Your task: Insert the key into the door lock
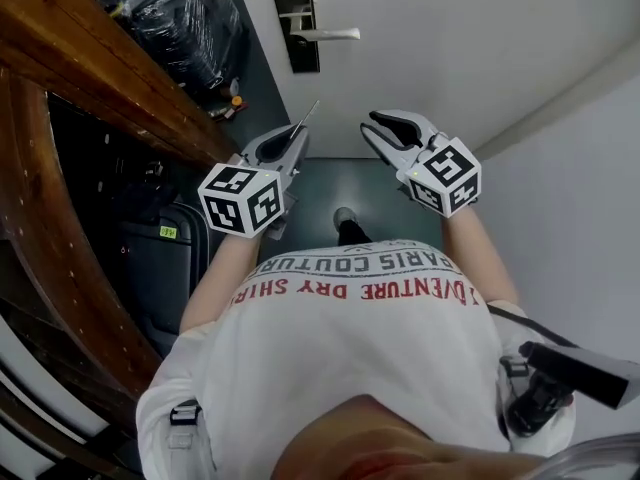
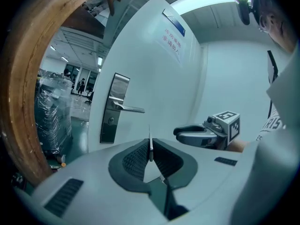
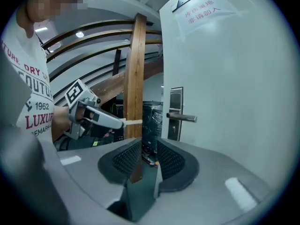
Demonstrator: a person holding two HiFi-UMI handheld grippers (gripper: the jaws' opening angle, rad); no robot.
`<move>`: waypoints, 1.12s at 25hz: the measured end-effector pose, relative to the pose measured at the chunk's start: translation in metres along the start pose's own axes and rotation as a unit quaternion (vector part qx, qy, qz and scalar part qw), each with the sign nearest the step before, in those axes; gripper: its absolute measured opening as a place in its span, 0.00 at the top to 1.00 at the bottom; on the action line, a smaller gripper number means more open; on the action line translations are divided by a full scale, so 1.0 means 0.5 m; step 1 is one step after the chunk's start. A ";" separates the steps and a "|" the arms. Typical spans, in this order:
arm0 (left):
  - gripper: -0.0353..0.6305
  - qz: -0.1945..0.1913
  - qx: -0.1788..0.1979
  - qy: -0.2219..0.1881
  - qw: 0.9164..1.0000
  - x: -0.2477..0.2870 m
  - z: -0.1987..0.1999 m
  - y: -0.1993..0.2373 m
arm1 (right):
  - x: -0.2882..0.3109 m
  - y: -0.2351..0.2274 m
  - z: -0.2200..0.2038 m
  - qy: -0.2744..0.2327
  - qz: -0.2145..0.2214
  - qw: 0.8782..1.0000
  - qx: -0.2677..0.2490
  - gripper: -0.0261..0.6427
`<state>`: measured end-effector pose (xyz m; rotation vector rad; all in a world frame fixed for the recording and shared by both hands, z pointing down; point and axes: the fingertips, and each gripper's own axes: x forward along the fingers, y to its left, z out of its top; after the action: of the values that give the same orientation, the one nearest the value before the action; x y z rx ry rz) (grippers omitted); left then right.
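The door [image 1: 450, 58] stands ahead, with its lock plate [image 1: 290, 8] near its left edge. Before it is the left gripper [image 1: 292, 140] (a key [image 1: 310, 114] between its jaws) – the right gripper [image 1: 388, 128] is just beside. A wooden beam [image 1: 80, 58] runs along the left.

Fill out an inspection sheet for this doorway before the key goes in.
Surface: dark green floor at the foot of the white door.
Job's things: key in the left gripper, not yet inserted; door lock under the handle.
Clutter: plastic-wrapped bundle, small items on the floor beside it, dark suitcase at left.
Grippers: left gripper shut on the key; right gripper jaws apart, nothing between.
Cables: black cable at the person's right side.
Surroundings: curved wooden beam left, white wall right.
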<state>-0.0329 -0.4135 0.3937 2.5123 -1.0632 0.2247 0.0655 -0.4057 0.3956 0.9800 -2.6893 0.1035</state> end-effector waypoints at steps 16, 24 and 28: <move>0.91 0.029 -0.053 0.000 0.998 0.125 0.034 0.144 | 0.221 -0.287 0.107 -0.004 -0.028 0.995 -0.097 0.70; 0.91 0.025 -0.099 -0.009 0.995 0.144 0.021 0.173 | 0.229 -0.292 0.095 -0.007 -0.029 0.996 -0.084 0.70; 0.91 0.038 -0.093 -0.037 0.994 0.151 0.055 0.193 | 0.231 -0.293 0.094 -0.008 -0.033 0.996 -0.080 0.70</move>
<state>-0.0498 -0.5351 0.4202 2.3320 -1.1529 0.0507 0.0638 -0.5973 0.3788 1.0221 -2.6287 -0.1322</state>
